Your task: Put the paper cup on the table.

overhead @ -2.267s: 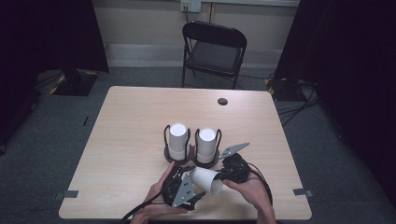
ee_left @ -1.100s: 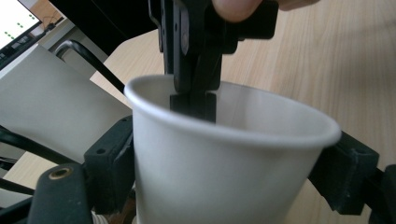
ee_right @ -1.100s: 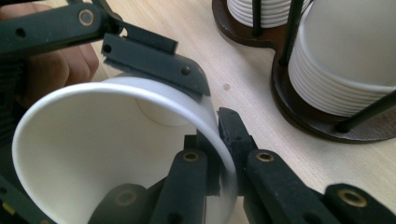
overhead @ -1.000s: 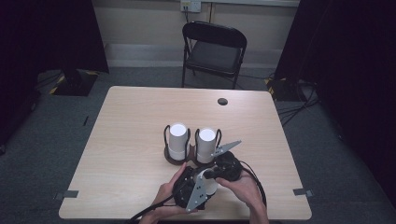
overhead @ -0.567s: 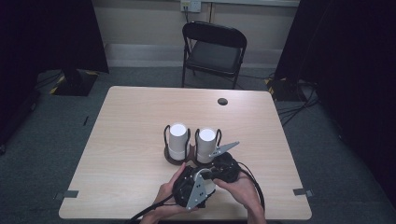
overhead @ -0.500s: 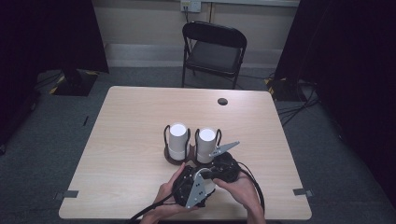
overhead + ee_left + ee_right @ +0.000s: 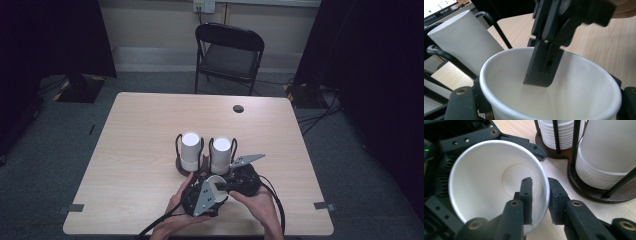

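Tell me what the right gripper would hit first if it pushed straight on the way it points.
Likely the paper cup: the right gripper straddles its rim, one jaw inside aimed at the cup's bottom, with the left gripper behind it.

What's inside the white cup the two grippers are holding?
One black jaw of the right gripper reaches inside the paper cup; its other jaw stands outside the wall. Otherwise the cup looks empty, with a bare white bottom. That jaw hides a bit of the inner wall.

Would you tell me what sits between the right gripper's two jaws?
The paper cup's wall: in the right gripper view, the right gripper has one jaw inside, one outside.
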Demonstrator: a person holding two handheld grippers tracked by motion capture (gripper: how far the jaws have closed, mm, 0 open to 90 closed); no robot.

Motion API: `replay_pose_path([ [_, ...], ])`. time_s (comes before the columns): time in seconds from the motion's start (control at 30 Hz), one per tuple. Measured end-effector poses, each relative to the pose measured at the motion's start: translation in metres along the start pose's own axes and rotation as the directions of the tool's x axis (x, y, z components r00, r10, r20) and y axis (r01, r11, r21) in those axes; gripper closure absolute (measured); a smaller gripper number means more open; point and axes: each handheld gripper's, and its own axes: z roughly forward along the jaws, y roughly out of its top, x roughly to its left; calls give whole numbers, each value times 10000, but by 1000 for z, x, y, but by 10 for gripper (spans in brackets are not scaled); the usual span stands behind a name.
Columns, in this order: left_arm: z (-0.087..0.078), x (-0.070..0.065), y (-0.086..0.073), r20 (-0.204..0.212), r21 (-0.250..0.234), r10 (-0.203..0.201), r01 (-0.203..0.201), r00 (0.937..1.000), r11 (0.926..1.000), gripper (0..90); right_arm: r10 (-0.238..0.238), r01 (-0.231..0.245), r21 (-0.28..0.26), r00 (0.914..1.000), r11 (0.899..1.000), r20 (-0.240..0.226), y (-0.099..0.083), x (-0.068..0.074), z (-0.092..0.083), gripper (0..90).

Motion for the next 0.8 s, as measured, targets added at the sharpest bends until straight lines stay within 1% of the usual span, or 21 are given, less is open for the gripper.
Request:
replay_pose_path([
  [0.03,0,1,-1,23,-69,-191,191,9998,9998,235,23,-19,-357,9999,9994,118,-1,0,-3,724],
  [0.07,0,2,-1,-5,10,-228,228,9997,9997,235,59,-55,-485,9999,9988,101,-2,0,-4,714],
  [0.1,0,4,-3,23,-101,-611,611,9981,9981,235,38,-31,-607,9999,9982,114,-2,0,-5,706],
  [0.17,0,6,-4,40,-158,-841,842,9964,9963,235,84,-76,-733,9999,9973,106,-3,0,-7,692],
  [0.2,0,6,-4,40,-158,-841,842,9964,9963,235,84,-76,-733,9999,9973,106,-3,0,-7,692],
  [0.23,0,7,-5,-6,-43,-843,843,9964,9964,235,152,-137,-847,9997,9963,177,-4,0,-7,676],
  [0.27,0,7,-6,-4,-129,-1008,1008,9949,9948,235,194,-178,-914,9997,9957,170,-5,-1,-7,673],
  [0.33,0,9,-8,2,-73,-1094,1094,9940,9940,235,153,-134,-1005,9997,9948,181,-6,-1,-7,664],
  [0.37,0,11,-9,49,-55,-1212,1212,9926,9926,235,108,-70,-1259,9995,9920,298,-7,-2,-8,653],
  [0.4,0,11,-9,49,-55,-1212,1212,9926,9926,235,47,-4,-1405,9995,9901,302,-7,-2,-8,647],
  [0.43,0,12,-10,106,-125,-1448,1450,9894,9894,235,27,24,-1603,9995,9871,313,-7,-2,-9,644],
  [0.47,-1,13,-11,92,-128,-1540,1541,9880,9880,235,29,25,-1774,9995,9841,301,-7,-3,-10,642],
  [0.5,-1,13,-11,92,-128,-1540,1541,9880,9880,235,29,25,-1774,9995,9841,301,-7,-3,-10,642],
  [0.57,-2,14,-12,110,-251,-1737,1740,9847,9844,235,60,16,-2040,9993,9790,368,-8,-3,-12,630],
  [0.6,-2,14,-12,103,-227,-1768,1770,9842,9839,235,87,2,-2169,9992,9762,401,-8,-3,-13,623],
  [0.63,-2,15,-13,97,-288,-1891,1893,9819,9815,235,206,-86,-2392,9986,9709,480,-10,-4,-14,598],
  [0.7,-4,16,-15,97,-320,-2004,2006,9797,9791,235,287,-143,-2469,9981,9689,549,-11,-5,-15,583],
  [0.73,-4,17,-16,103,-403,-2218,2220,9750,9742,234,430,-231,-2511,9963,9677,739,-14,-6,-16,553],
  [0.77,-5,18,-17,97,-357,-2272,2274,9738,9732,234,430,-231,-2511,9963,9677,739,-14,-6,-16,553],
  [0.8,-5,19,-18,82,-392,-2415,2417,9704,9696,234,531,-293,-2657,9952,9636,828,-17,-7,-16,529],
])
